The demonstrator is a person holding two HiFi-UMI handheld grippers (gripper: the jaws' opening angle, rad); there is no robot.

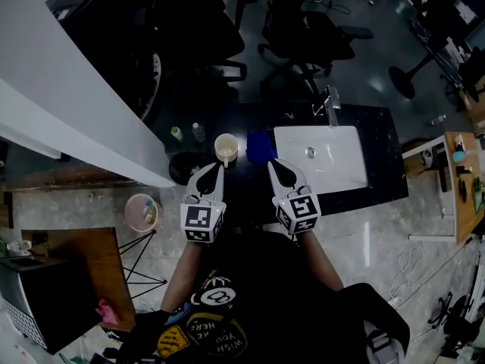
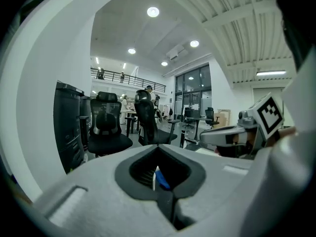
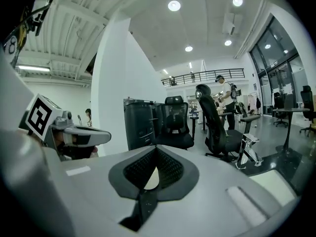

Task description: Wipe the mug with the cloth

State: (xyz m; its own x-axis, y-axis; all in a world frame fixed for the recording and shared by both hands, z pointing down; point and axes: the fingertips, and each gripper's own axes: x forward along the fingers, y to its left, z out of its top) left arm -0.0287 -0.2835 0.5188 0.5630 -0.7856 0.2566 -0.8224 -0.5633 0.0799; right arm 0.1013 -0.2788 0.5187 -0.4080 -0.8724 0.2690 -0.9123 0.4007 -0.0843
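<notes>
A cream mug stands on the dark counter, with a blue cloth lying just to its right. My left gripper is shut just short of the mug, nothing held. My right gripper is shut just short of the cloth, also empty. In the left gripper view the jaws meet, and a blue sliver of cloth shows through the gap between the pads. The right gripper's jaws meet too, with a cream sliver of the mug behind them.
A white sink with a faucet lies right of the cloth. Two small bottles stand left of the mug. A white wall runs along the left. Office chairs stand beyond the counter.
</notes>
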